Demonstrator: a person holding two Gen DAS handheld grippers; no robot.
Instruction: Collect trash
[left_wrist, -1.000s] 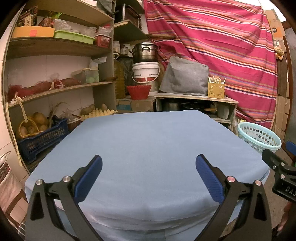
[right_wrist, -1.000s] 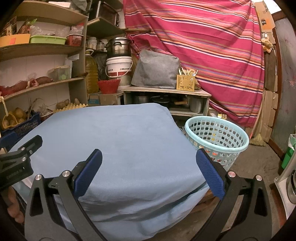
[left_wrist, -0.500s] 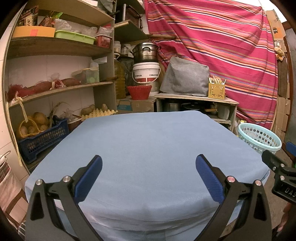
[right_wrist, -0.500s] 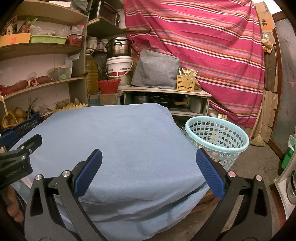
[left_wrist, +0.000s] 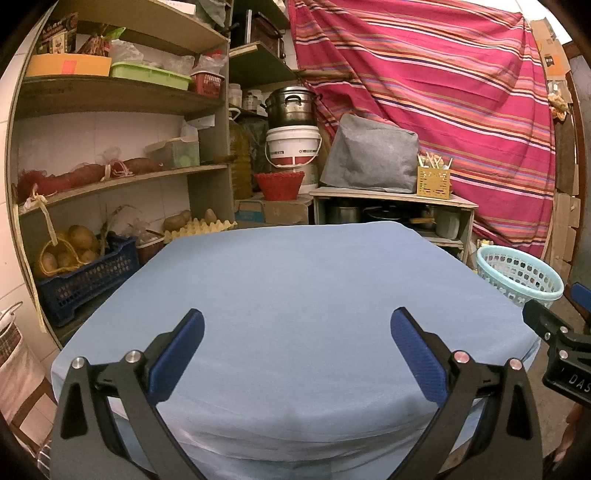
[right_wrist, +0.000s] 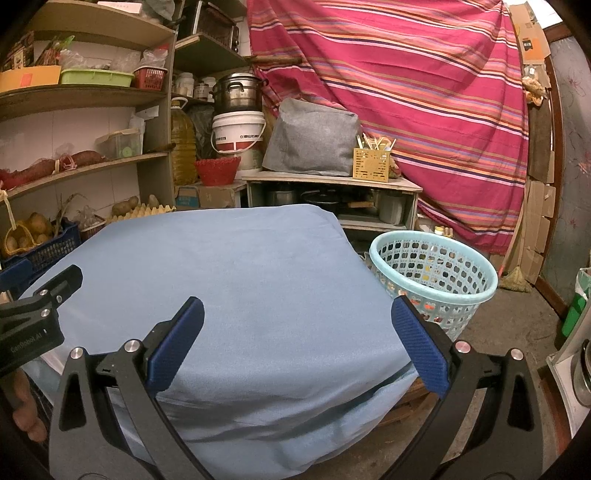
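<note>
Pale-blue cloth over the tabletop (left_wrist: 295, 295) bare of visible trash; mint basket (right_wrist: 432, 273) off its right edge, nearer the released right hand-held gripper (right_wrist: 295, 332); left hand-held gripper (left_wrist: 295, 343) likewise released.

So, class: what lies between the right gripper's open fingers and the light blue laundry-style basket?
Only the blue cloth-covered table corner and bare floor separate the right gripper from the basket, seen in the right wrist view.
</note>
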